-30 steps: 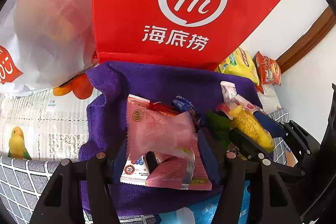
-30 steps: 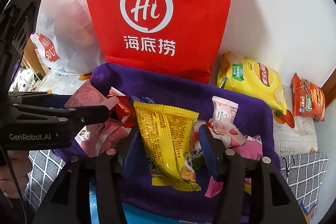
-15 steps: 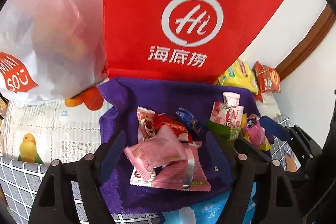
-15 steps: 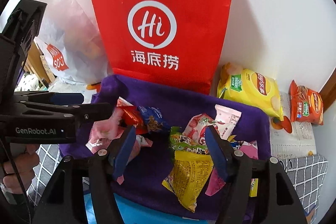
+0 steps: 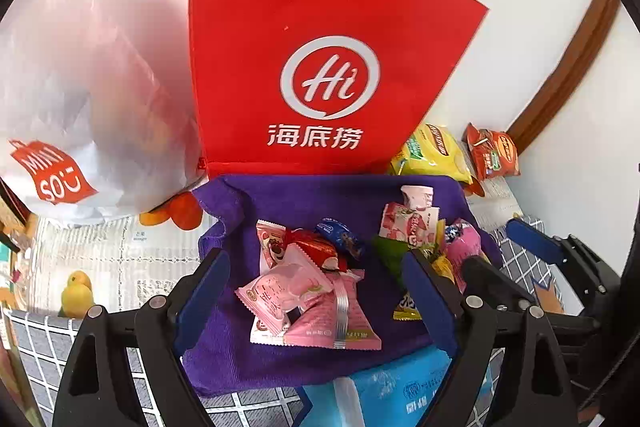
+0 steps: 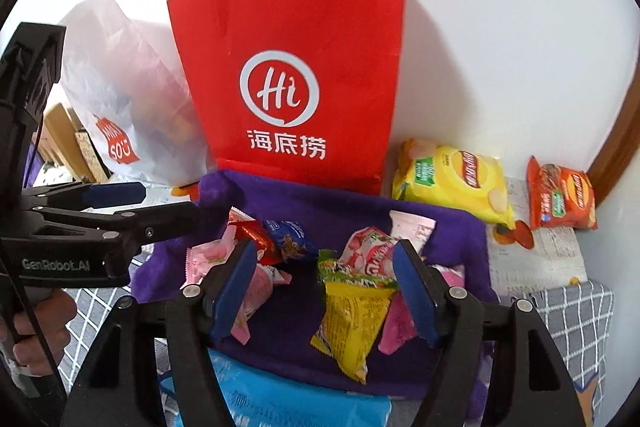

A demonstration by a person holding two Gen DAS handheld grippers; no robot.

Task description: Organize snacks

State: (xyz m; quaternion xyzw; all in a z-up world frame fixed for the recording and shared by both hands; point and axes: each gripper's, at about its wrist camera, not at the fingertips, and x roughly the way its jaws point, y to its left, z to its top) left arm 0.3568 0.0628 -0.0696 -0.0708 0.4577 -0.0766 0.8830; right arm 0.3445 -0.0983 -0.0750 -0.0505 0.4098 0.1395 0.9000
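Note:
A purple cloth holds two heaps of small snack packets. My left gripper hovers above the left heap. Its jaws are opening and nothing is pressed between them. Below it a pale pink packet lies on a larger pink packet. My right gripper hangs over the right heap, its jaws also opening and holding nothing. A yellow packet lies loose on the purple cloth beneath it, beside a green one and a strawberry one.
A tall red paper bag stands against the wall behind the cloth, with a white plastic bag to its left. A yellow chips bag and an orange chips bag lie at the right. A blue pack lies in front.
The left gripper let go of the pink packet and the right let go of the yellow one; both packets now lie on the cloth. Both grippers opened wider and rose.

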